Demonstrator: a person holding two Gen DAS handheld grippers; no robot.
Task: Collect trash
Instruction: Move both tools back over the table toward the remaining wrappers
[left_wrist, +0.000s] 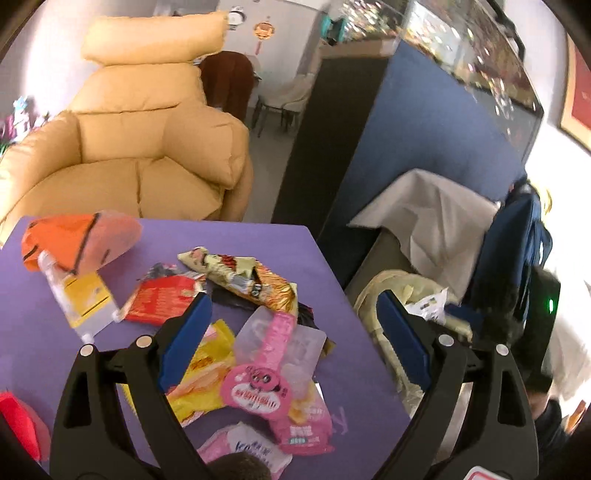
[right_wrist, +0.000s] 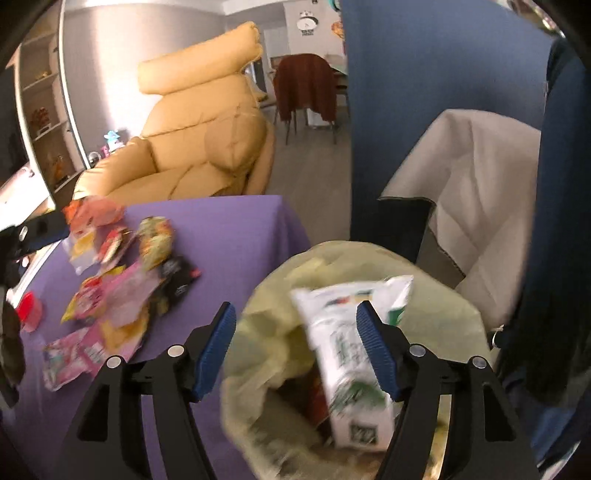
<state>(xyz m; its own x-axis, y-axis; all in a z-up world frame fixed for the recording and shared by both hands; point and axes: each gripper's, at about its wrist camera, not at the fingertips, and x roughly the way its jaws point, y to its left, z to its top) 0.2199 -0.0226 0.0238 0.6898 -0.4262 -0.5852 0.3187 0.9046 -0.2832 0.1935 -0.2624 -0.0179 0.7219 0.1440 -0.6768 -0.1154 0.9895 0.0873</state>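
Your left gripper (left_wrist: 295, 325), fingers apart and empty, hangs over the wrappers (left_wrist: 266, 354) on the bench (left_wrist: 258, 236) — the nearer hand. Your right gripper (right_wrist: 297, 350), fingers apart, is over the bag (right_wrist: 436, 317), a white packet (right_wrist: 343, 354) between them — whether they touch it, you cannot tell.

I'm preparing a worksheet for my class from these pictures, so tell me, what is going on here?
A person is clearing snack wrappers off a purple table into a bin lined with a yellowish bag. The right tool is open above the bin, and a white-and-green packet sits in the bag's mouth between its fingers. The left tool is open over the remaining pile, above a pink package; nothing is gripped.
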